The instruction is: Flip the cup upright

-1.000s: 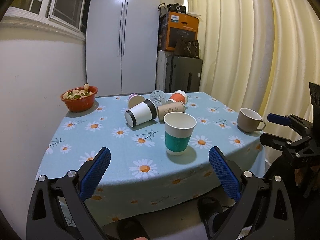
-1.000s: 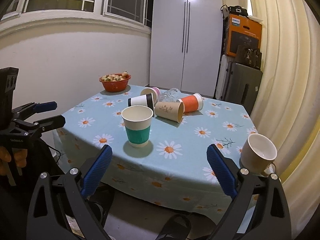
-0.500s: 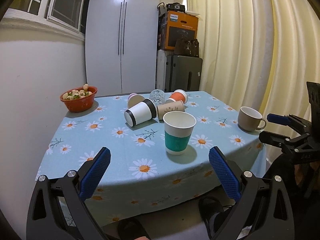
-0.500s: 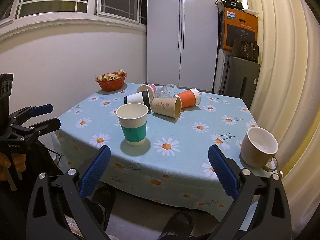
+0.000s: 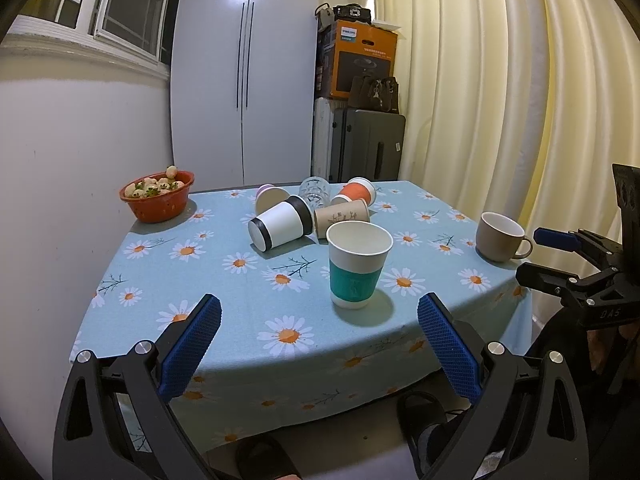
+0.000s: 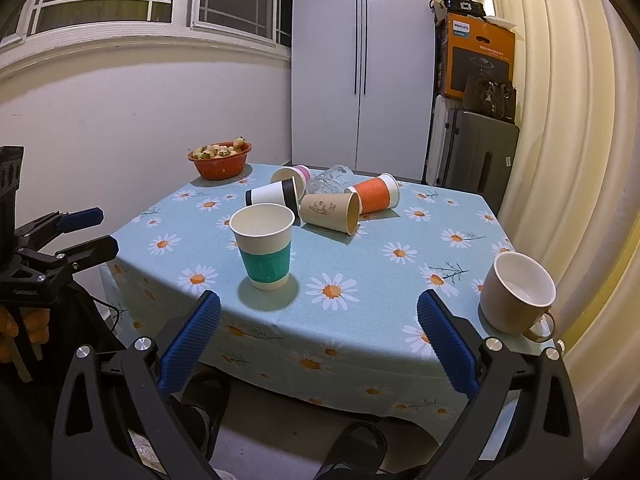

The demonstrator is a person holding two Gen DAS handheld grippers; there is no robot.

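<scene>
The teal cup stands upright near the front edge of the counter, mouth up, nothing touching it. Behind it, toward the middle of the counter, five cups lie on their sides in a cluster: the black-banded cup, the kraft cup, the orange cup, the pink cup and a clear glass. A mug stands upright at the right edge, and a red bowl sits at the far left corner.

Over the last second little has changed: both claws have drifted back slightly from the front edge and the teal cup has not shifted. That suggests one flip is finished and the hands are resetting, with the tipped cluster left to do.

The left claw is spread wide and holds nothing, short of the front edge. The right claw is likewise spread and empty, off the front edge.
</scene>
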